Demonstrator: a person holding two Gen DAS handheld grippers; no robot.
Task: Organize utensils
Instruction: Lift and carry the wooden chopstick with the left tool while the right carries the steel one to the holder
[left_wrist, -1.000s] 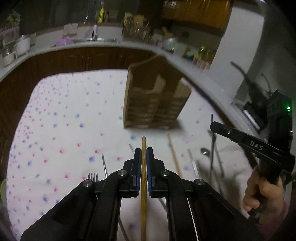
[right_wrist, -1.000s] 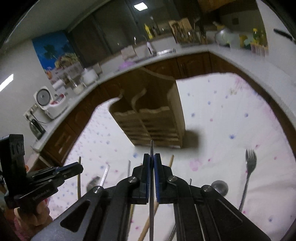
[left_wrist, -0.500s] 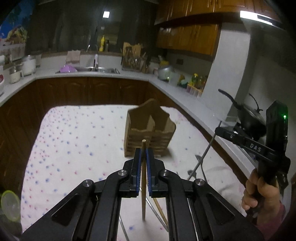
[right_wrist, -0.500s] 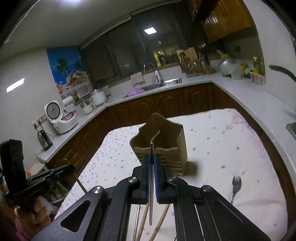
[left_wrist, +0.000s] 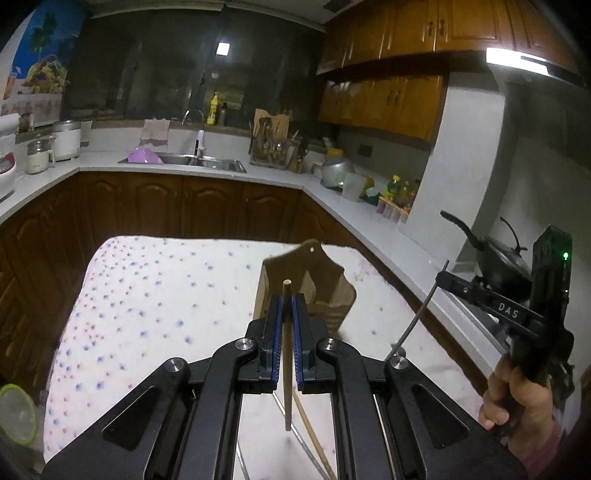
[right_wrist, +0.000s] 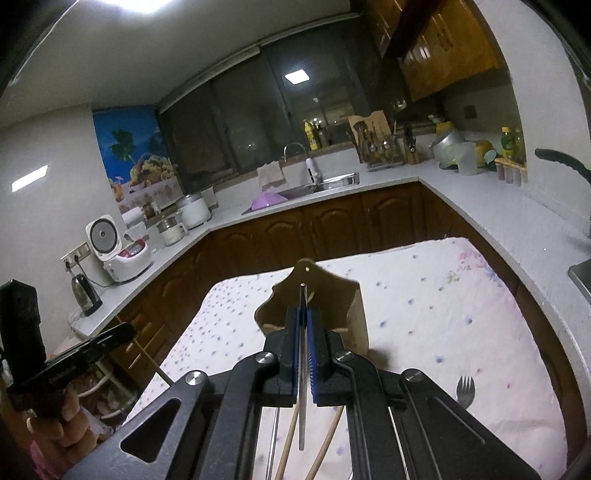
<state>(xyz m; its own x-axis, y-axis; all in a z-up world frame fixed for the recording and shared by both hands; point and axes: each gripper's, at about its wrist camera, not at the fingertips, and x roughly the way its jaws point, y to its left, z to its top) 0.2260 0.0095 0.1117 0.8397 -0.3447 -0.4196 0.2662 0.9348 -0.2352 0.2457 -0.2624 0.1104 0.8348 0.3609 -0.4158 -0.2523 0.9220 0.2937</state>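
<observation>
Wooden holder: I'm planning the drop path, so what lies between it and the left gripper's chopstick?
In the left wrist view, nothing stands between the left gripper, shut on a wooden chopstick, and the wooden holder; only dotted tablecloth shows around them.

A wooden chopstick (left_wrist: 286, 354) stands upright at lower centre of the left view. A thin metal chopstick (right_wrist: 303, 373) stands upright at lower centre of the right view. Behind each sits the wooden utensil holder (right_wrist: 325, 306). A fork (right_wrist: 464, 390) lies at lower right.

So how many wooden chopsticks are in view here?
3. One wooden chopstick is clamped in the left gripper; a second and a third lie on the spotted tablecloth below the right gripper, either side of its metal chopstick. The grippers may hide more.
</observation>
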